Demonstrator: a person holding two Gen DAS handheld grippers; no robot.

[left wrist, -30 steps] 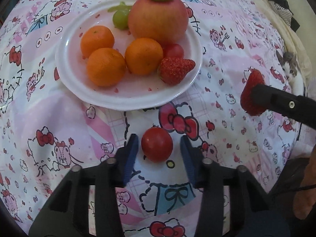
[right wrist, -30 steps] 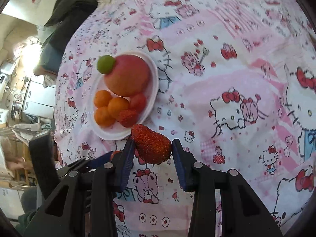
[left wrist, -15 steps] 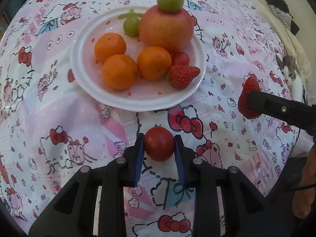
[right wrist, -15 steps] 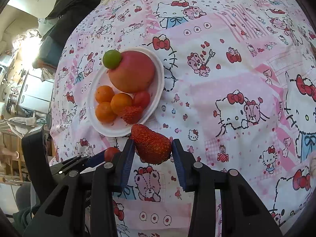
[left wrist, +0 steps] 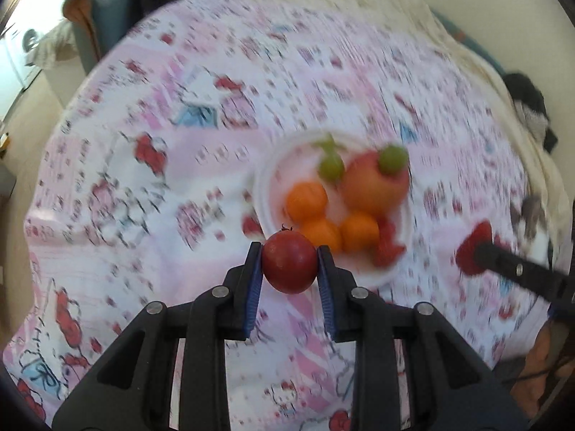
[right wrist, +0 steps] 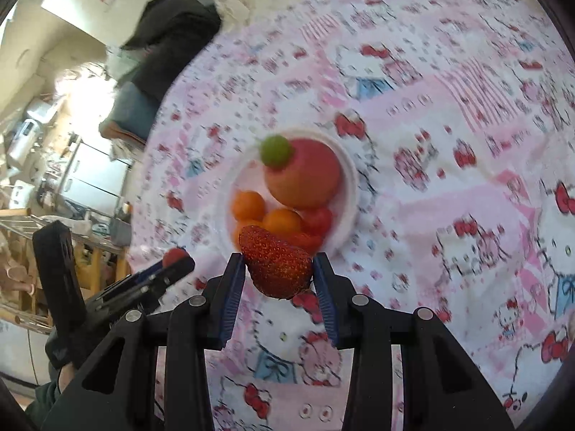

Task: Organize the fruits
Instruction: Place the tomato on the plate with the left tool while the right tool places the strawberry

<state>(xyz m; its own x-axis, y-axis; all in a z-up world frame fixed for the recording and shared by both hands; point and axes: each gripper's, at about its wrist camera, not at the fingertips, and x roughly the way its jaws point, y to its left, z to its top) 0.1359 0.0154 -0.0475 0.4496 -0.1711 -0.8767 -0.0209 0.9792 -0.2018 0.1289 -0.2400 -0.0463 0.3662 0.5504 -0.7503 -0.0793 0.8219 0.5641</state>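
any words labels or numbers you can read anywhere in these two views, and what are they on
No text can be read in either view.
The patterned cloth bears cartoon cats, bows and some scrawled marks near its lower left edge in the left wrist view, too blurred to read.
The white plate, the tomato in the left gripper and the strawberry in the right gripper carry no label.

Home: cartoon bedsheet [right wrist: 449,115], fridge [right wrist: 91,176], clutter.
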